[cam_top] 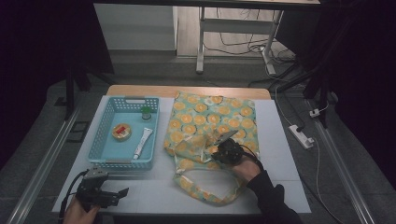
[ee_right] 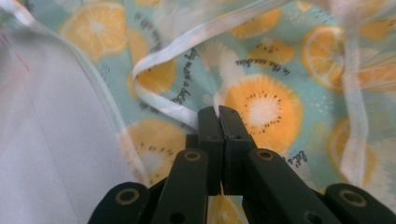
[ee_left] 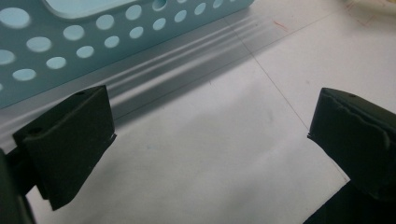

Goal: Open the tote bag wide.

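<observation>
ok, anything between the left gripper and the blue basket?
Nothing visible. The left gripper sits open over bare table, with the blue basket just ahead of its fingers. The right gripper is off pinching the bag.

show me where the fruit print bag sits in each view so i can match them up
High view: the fruit print bag lies flat right of centre, beside the blue basket, under the right gripper.
Left gripper view: a pale bit at the top right corner may be its edge; too little to tell.
Right gripper view: the bag spreads behind the jaws, shut on its fabric.
Shared landmark: the white table.
</observation>
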The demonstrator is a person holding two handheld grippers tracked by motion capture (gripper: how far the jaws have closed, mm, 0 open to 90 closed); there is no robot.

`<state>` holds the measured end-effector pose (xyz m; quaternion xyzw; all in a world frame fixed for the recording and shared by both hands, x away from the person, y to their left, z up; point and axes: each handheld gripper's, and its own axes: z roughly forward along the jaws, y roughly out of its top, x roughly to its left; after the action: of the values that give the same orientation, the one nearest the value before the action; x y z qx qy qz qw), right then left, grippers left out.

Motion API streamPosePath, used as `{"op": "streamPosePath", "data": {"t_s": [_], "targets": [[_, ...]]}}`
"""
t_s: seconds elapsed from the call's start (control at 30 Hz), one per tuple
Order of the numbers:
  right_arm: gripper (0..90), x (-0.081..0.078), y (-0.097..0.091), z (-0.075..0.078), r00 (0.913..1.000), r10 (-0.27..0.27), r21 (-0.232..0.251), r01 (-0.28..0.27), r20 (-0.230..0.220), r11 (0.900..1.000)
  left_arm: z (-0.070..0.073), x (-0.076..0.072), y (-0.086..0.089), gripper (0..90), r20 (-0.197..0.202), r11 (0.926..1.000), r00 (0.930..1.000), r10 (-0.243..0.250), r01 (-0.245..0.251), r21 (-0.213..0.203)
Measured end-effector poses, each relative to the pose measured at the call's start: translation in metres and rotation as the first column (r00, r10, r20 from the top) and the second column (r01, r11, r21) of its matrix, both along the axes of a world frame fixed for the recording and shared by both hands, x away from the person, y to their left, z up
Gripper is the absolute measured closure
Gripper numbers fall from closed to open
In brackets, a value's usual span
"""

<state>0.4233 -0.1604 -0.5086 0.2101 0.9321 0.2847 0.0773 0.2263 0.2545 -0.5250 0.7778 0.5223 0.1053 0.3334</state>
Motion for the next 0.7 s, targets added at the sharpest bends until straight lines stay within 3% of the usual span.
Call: {"op": "streamPosePath", "data": {"t_s": [0.13,0.3,0.6,0.7], "targets": [[90.0,0.0,-0.002,0.01,0.9999,-0.003,0.05,0.002,0.012,0.9988,0.0,0.0,0.0,0.3,0.0,1.0,1.0,0.0,0.0,0.0],[90.0,0.002,-0.002,0.015,0.9993,-0.021,0.098,0.024,-0.029,0.9949,0.0,0.0,0.0,0.3,-0.002,1.0,1.0,0.0,0.0,0.001],[90.0,0.003,0.0,0.022,0.9991,-0.033,0.098,0.031,0.027,0.9947,0.0,0.0,0.0,0.3,-0.003,1.0,1.0,0.0,0.0,-0.001],[90.0,0.004,0.0,0.025,0.9984,-0.051,0.138,0.048,0.022,0.9892,0.0,0.0,0.0,0.3,-0.003,1.0,1.0,0.0,0.0,0.0]]}}
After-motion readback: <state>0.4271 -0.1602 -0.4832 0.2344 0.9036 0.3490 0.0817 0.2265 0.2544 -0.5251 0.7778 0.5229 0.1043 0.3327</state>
